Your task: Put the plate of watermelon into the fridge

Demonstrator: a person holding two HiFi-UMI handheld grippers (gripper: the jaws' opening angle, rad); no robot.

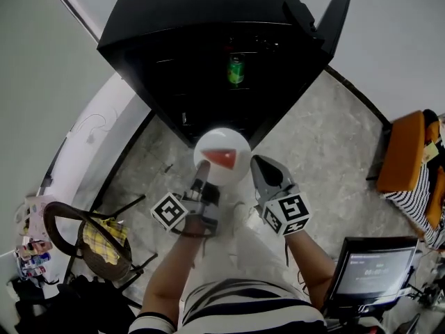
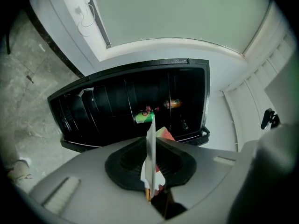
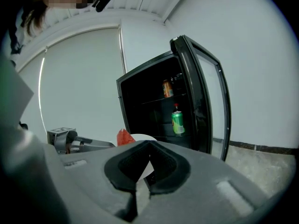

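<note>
A white plate (image 1: 222,155) carries a red wedge of watermelon (image 1: 223,158) and hangs in front of the open black fridge (image 1: 208,47). My left gripper (image 1: 202,167) is shut on the plate's near rim. In the left gripper view the plate (image 2: 150,153) shows edge-on between the jaws, with the watermelon (image 2: 164,134) to its right. My right gripper (image 1: 257,162) is shut on nothing, just right of the plate. From the right gripper view the plate (image 3: 145,137) and watermelon (image 3: 124,137) lie beyond its closed tips (image 3: 148,146).
The fridge door (image 1: 332,19) stands open at the right. A green can (image 1: 236,69) sits on a shelf inside, an orange can (image 3: 167,88) higher up. A chair (image 1: 83,239) stands at the left, a monitor (image 1: 368,270) and an orange seat (image 1: 403,152) at the right.
</note>
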